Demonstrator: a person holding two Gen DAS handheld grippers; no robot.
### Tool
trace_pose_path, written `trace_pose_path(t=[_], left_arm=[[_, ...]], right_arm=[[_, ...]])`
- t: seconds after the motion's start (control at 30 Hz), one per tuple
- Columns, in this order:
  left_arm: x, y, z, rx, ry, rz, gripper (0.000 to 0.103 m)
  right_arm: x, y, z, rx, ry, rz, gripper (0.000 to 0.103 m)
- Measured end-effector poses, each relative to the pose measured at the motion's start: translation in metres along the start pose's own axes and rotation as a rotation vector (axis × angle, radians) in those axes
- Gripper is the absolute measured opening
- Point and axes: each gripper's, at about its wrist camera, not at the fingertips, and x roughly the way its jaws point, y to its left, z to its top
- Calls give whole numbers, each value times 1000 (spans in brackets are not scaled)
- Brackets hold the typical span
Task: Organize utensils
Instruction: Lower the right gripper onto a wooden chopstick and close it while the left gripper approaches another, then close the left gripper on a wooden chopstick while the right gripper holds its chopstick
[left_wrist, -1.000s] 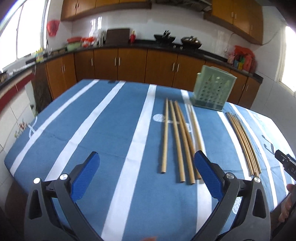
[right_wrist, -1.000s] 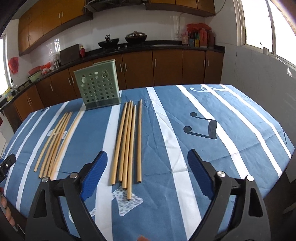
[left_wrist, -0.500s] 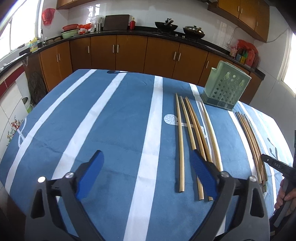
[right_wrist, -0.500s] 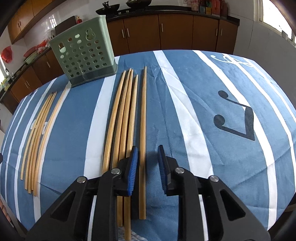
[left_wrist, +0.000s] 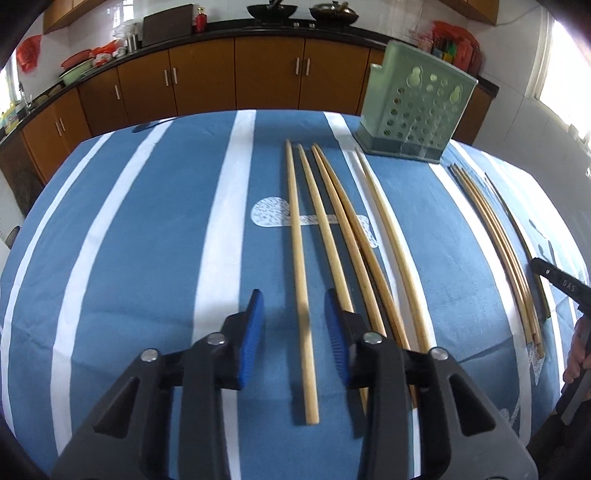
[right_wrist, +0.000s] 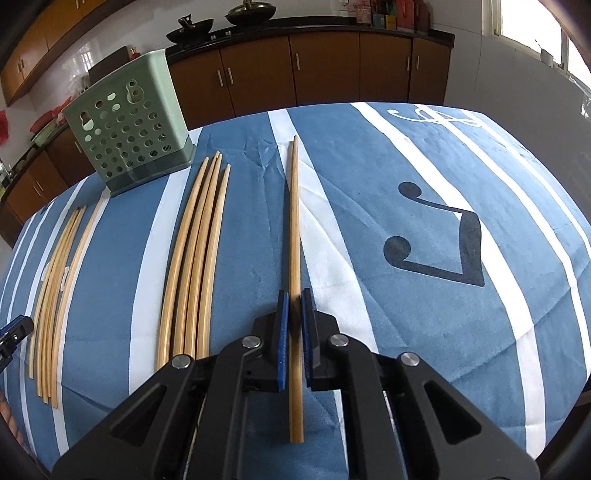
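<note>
Long wooden chopsticks lie in groups on the blue striped tablecloth. In the right wrist view my right gripper (right_wrist: 294, 299) is shut on one chopstick (right_wrist: 294, 221) and holds it off the cloth, apart from the near group (right_wrist: 195, 258). In the left wrist view my left gripper (left_wrist: 294, 306) is partly closed and straddles the leftmost chopstick (left_wrist: 300, 266), its pads (left_wrist: 255, 332) not touching it. A green perforated utensil holder (left_wrist: 413, 110) stands upright at the table's far side; it also shows in the right wrist view (right_wrist: 129, 136).
A second chopstick bundle lies at the table's side (left_wrist: 498, 243), also seen in the right wrist view (right_wrist: 55, 288). The other gripper's tip (left_wrist: 557, 280) shows at the right edge. Brown kitchen cabinets (left_wrist: 236, 77) and a counter run behind the table.
My right gripper closed on one chopstick and lifted it away from its group. My left gripper moved right and forward over the leftmost chopstick and narrowed from wide open.
</note>
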Motion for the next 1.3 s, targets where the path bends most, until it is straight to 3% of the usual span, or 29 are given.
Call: trace_pose_path(t=[0.1, 0.13, 0.5, 1.13, 1.3], left_arm=[[9, -4, 4, 28, 9, 32, 9], [10, -3, 7, 31, 7, 42, 8], [30, 48, 45, -87, -21, 75, 9], [15, 44, 20, -70, -51, 67, 8], [6, 49, 19, -74, -44, 51, 8]], right_arm=[[4, 1, 5, -7, 0, 8, 8], [5, 1, 6, -11, 0, 9, 8], [22, -12, 28, 3, -40, -4, 8], [14, -14, 17, 8, -45, 19, 8], [-9, -17, 18, 24, -104, 28, 7]])
